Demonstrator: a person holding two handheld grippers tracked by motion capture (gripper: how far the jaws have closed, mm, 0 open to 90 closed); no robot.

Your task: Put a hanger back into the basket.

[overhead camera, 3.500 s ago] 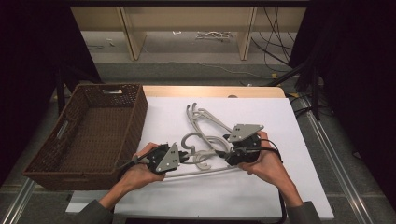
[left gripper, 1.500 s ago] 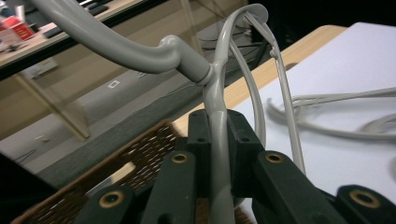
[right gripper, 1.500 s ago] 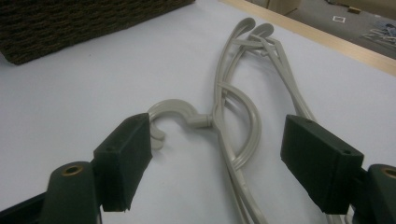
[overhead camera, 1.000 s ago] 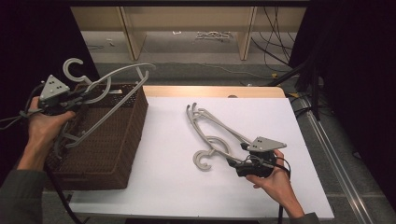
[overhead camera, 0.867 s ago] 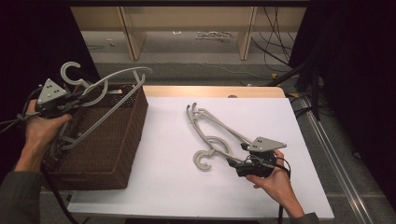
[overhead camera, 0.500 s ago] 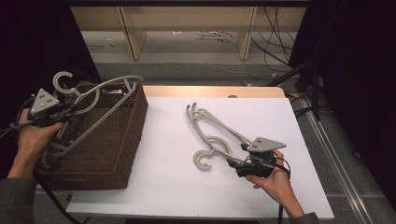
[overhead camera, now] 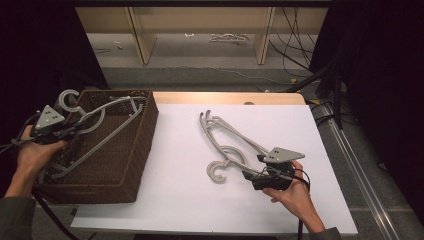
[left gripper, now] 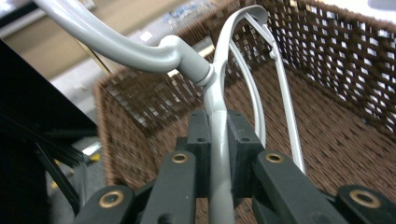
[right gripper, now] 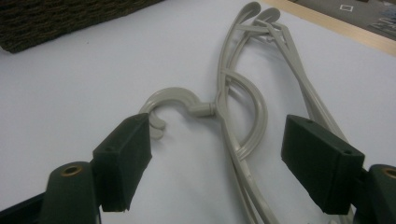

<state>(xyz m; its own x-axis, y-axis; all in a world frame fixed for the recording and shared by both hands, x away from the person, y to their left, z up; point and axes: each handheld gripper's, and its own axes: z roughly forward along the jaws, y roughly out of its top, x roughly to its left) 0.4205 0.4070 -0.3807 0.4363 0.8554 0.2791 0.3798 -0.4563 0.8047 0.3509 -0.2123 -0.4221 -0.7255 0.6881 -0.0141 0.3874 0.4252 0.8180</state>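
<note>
While the left gripper (left gripper: 218, 154) pinches a grey plastic hanger (overhead camera: 97, 127) over the brown wicker basket (overhead camera: 125, 170), the right gripper (right gripper: 219, 154) rests spread-jawed beside beige plastic hangers (overhead camera: 227, 145) on the white table (overhead camera: 175, 200); no readable writing.

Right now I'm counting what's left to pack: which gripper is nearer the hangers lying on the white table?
Right. The right gripper rests beside the hangers on the table, jaws open around them. The left gripper is over the wicker basket, clamping another hanger.

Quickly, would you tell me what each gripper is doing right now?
Left gripper: shut on a grey hanger.
Right gripper: open, holding nothing.
</note>
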